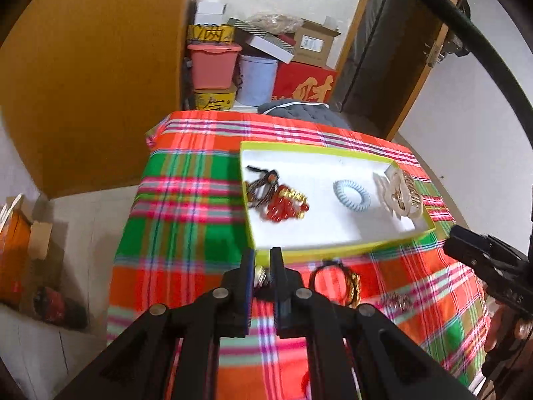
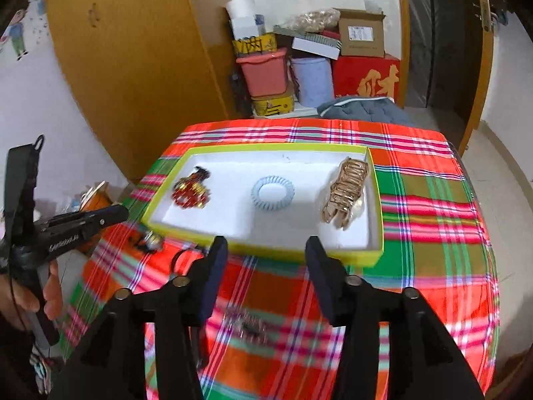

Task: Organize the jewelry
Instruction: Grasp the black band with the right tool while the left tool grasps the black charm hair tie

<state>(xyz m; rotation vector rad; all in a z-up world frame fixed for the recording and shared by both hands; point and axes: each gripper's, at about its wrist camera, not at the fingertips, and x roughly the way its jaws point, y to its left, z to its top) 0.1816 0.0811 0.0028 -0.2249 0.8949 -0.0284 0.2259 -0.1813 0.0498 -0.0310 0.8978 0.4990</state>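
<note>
A yellow-rimmed white tray [image 1: 333, 256] [image 2: 373, 255] lies on the plaid tablecloth. It holds a red and gold bead bracelet [image 1: 286, 206] [image 2: 190, 194], a blue coil hair tie [image 1: 351, 196] [image 2: 272, 190] and a gold hair claw [image 1: 401, 196] [image 2: 346, 189]. My left gripper [image 1: 262, 268] is shut on a small silver and gold trinket [image 1: 261, 276], held just before the tray's near rim; it also shows from the side in the right wrist view [image 2: 125, 214] with the trinket [image 2: 154, 240] hanging below. My right gripper [image 2: 266, 253] is open and empty above the cloth near the tray.
A black and gold hair tie [image 1: 336, 281] [image 2: 181, 257] and a sparkly clip [image 1: 396, 301] [image 2: 248, 325] lie on the cloth [image 1: 186, 200] before the tray. Boxes and tubs [image 2: 299, 66] stand behind the table beside a wooden wardrobe [image 2: 133, 66]. The table drops off at left.
</note>
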